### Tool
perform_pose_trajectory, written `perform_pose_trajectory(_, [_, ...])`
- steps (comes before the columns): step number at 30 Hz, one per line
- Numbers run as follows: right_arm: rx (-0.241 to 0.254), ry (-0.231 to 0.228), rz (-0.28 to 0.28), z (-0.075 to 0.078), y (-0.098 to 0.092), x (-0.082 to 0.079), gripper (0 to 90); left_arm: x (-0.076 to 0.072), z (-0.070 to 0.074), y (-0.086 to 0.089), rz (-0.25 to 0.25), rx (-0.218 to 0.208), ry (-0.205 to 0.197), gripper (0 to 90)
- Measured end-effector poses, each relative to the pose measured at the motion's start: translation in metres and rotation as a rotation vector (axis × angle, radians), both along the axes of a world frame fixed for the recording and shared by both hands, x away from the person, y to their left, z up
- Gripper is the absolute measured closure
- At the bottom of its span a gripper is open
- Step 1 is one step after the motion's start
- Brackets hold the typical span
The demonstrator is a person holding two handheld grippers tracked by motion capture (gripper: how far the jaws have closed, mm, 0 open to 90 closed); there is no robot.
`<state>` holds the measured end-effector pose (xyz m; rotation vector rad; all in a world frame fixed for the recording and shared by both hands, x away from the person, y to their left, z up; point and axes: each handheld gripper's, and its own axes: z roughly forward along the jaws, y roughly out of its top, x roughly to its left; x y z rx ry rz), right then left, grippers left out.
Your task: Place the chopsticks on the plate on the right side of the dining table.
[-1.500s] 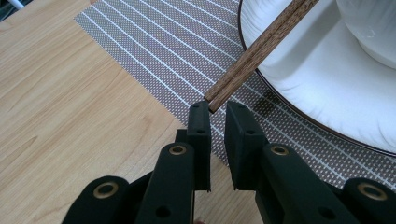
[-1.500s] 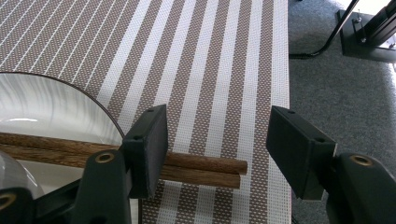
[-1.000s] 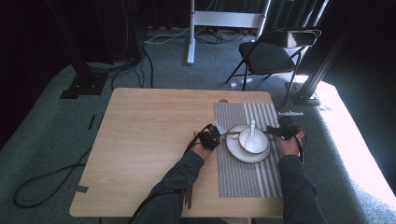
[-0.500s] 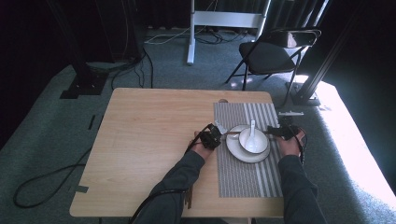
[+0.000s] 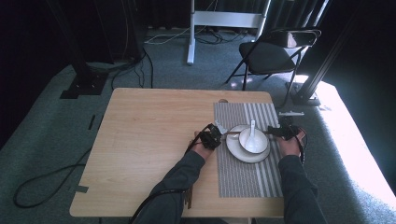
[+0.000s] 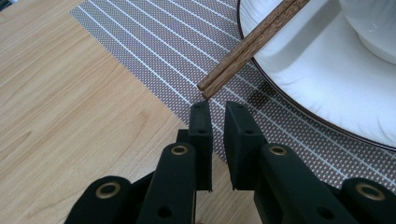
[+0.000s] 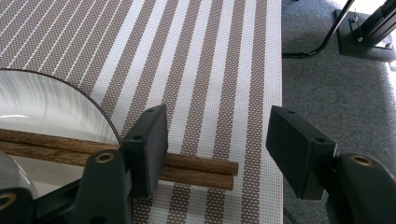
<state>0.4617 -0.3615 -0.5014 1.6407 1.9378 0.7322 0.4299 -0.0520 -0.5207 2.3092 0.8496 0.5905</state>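
A pair of brown wooden chopsticks (image 5: 232,136) lies across a white plate (image 5: 245,154) that holds a white bowl (image 5: 254,141) with a white spoon (image 5: 252,126). All of it sits on a striped placemat (image 5: 243,179). My left gripper (image 5: 212,136) is at the plate's left. In the left gripper view this gripper (image 6: 218,109) is shut with nothing in it, and the chopsticks' ends (image 6: 252,42) hang just beyond its tips over the plate's rim (image 6: 303,74). My right gripper (image 5: 280,131) is open at the plate's right. The chopsticks' other ends (image 7: 201,170) lie on the placemat (image 7: 210,70) between its jaws.
The wooden table (image 5: 149,140) has bare room left of the placemat. The mat's right edge runs along the table's right edge, with grey carpet (image 7: 336,93) below. A folding chair (image 5: 271,51) and a white stand (image 5: 191,32) are beyond the table's far side.
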Motion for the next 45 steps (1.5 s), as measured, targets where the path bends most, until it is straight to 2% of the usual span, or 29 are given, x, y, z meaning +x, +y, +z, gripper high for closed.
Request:
perform_pose_trajectory(26, [0.000,-0.007,-0.004,0.000,-0.003,-0.002,38.1,0.000,-0.001,0.000,0.003,-0.003,-0.001,80.8])
perform_pose_trajectory(31, [0.002,-0.041,-0.007,0.008,-0.008,-0.007,38.1,0.000,0.000,0.007,0.008,0.000,-0.001,80.4])
perform_pose_trajectory(40, [-0.008,-0.077,-0.022,0.020,-0.027,-0.025,38.0,-0.002,0.007,0.019,0.018,-0.004,-0.015,79.8])
perform_pose_trajectory(45, [0.018,-0.108,-0.022,0.020,-0.035,-0.046,38.0,-0.007,0.018,0.033,0.033,-0.022,-0.037,79.2])
